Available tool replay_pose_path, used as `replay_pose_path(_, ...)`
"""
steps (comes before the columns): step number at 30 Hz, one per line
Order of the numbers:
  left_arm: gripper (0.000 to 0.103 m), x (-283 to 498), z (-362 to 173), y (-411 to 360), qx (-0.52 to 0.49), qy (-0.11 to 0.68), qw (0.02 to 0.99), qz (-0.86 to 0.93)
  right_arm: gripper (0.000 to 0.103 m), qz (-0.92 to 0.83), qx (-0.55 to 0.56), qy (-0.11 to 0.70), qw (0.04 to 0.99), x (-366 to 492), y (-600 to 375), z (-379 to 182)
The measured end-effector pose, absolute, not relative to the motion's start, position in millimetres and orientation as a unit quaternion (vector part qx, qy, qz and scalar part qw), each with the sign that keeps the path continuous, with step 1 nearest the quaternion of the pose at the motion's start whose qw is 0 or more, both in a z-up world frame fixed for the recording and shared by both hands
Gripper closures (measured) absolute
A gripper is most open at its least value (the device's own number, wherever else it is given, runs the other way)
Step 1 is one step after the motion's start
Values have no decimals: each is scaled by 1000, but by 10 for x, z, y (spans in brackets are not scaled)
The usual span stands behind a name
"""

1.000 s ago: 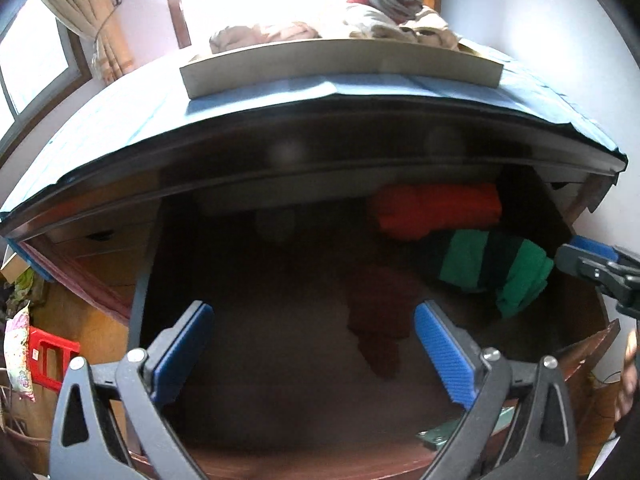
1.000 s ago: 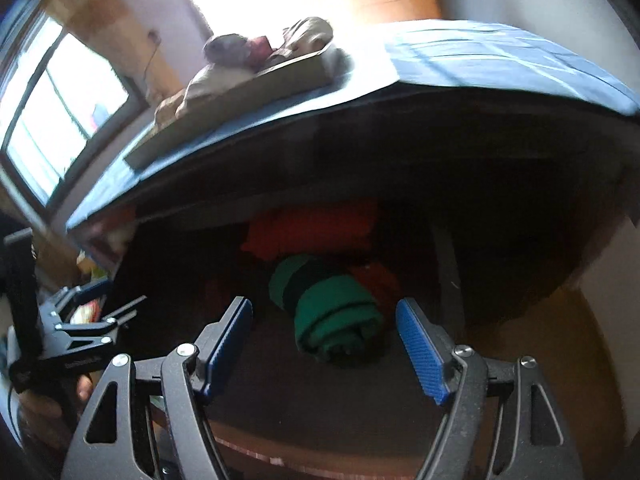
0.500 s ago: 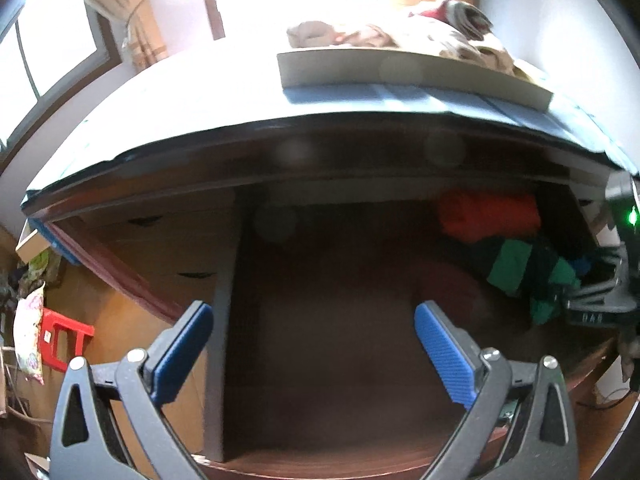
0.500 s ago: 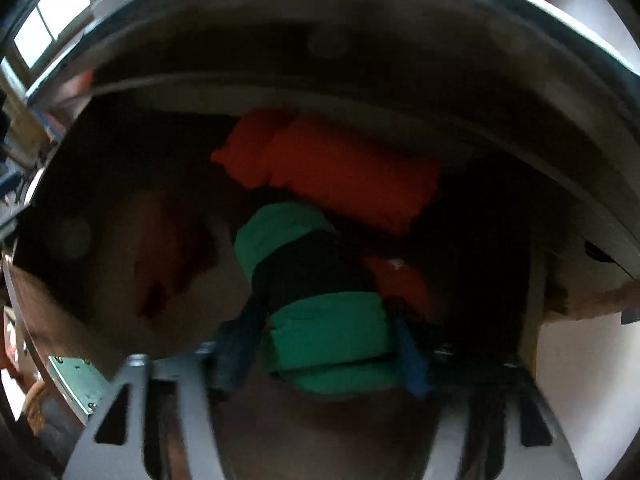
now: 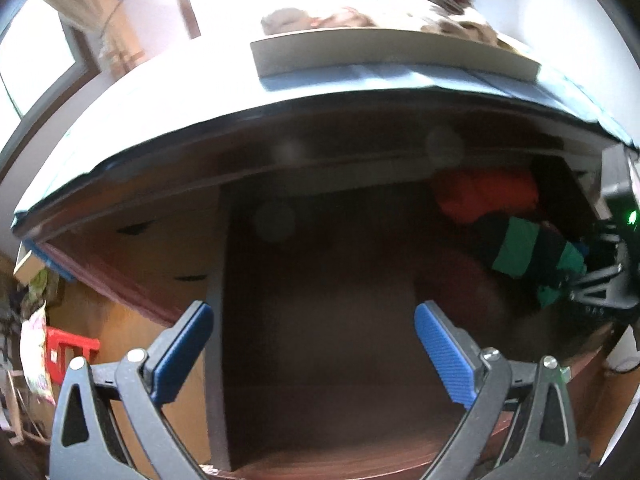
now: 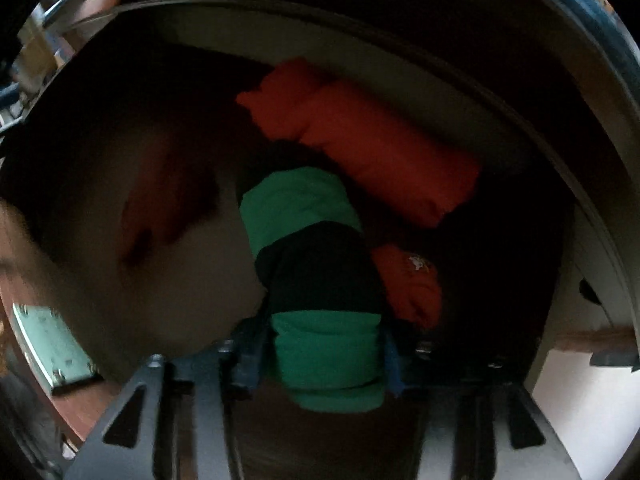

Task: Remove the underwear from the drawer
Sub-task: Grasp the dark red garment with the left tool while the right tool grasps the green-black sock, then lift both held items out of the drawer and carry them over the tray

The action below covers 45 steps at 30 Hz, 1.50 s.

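Your left wrist view: strong backlight from window [image 5: 36, 64] at upper left, top centre blown out to white. Tabletop [image 5: 168, 112] glares pale. Drawer [image 5: 320, 300] interior sits in deep shadow, colours muddy, faint lens flare spots over dark wood. Fisheye bends edges hard, corners black.

Your right wrist view: much dimmer, little direct light. Green-black roll [image 6: 316, 280] reads ok but soft; left side smeared w/ motion blur, foreground out of focus. Heavy vignette round rim.

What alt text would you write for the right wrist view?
The right gripper has just closed its blue fingers around a rolled green and black garment inside a dark wooden drawer. An orange roll lies behind it.
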<state>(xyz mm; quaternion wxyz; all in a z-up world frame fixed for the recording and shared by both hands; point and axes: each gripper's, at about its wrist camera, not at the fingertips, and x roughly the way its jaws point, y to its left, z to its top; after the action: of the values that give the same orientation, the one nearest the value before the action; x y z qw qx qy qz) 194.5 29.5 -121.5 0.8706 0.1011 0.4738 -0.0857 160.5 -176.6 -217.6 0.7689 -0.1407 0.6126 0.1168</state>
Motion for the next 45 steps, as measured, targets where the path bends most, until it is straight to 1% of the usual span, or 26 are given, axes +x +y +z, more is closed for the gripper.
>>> replay_pose_path(3, 1, 1990, -1218, 169, 113, 481, 862, -115, 70, 115, -82, 594, 792, 1488, -1914, -2032)
replay_pose_path(6, 1, 2027, -1276, -24, 138, 489, 849, -143, 70, 128, 12, 561, 818, 1277, -2128, -1832)
replay_pose_path(11, 1, 2200, -1423, -391, 176, 509, 823, -180, 70, 142, 192, 467, 851, 895, -2546, -1520)
replay_pose_path(14, 1, 2306, -1553, -548, 189, 527, 807, -186, 70, 143, 258, 420, 858, 792, -2684, -1436)
replay_pose_path(15, 4, 2339, -1611, -594, 192, 539, 798, -188, 70, 142, 270, 407, 861, 763, -2705, -1406)
replay_pose_path(16, 7, 2367, -1674, -640, 198, 549, 790, -189, 70, 142, 272, 404, 862, 781, -2637, -1387)
replay_pose_path(18, 9, 2410, -1778, -724, 216, 561, 777, -189, 70, 142, 268, 405, 862, 768, -2646, -1364)
replay_pose_path(21, 16, 2440, -1912, -834, 247, 571, 761, -183, 70, 134, 262, 408, 864, 667, -2685, -1394)
replay_pose_path(23, 18, 2457, -1957, -879, 252, 578, 753, -188, 70, 129, 264, 404, 866, 677, -2675, -1411)
replay_pose_path(27, 21, 2525, -2022, -943, 257, 584, 747, -188, 70, 118, 283, 384, 871, 524, -3001, -1404)
replay_pose_path(29, 29, 2536, -2066, -953, 251, 586, 746, -192, 70, 112, 291, 374, 873, 462, -3077, -1353)
replay_pose_path(30, 45, 2518, -2094, -961, 242, 594, 741, -199, 70, 108, 293, 369, 876, 428, -3097, -1323)
replay_pose_path(31, 63, 2517, -2091, -942, 214, 604, 736, -220, 70, 106, 294, 366, 877, 415, -3108, -1306)
replay_pose_path(36, 69, 2504, -2039, -832, 185, 599, 744, -231, 70, 109, 306, 365, 872, 508, -3086, -1298)
replay_pose_path(38, 70, 2450, -1948, -710, 173, 585, 757, -236, 70, 112, 305, 367, 872, 565, -3024, -1304)
replay_pose_path(41, 70, 2271, -1757, -521, 130, 560, 779, -250, 70, 113, 308, 367, 871, 562, -3001, -1303)
replay_pose_path(45, 70, 2056, -1403, -78, 53, 514, 815, -262, 70, 111, 309, 359, 874, 551, -3005, -1253)
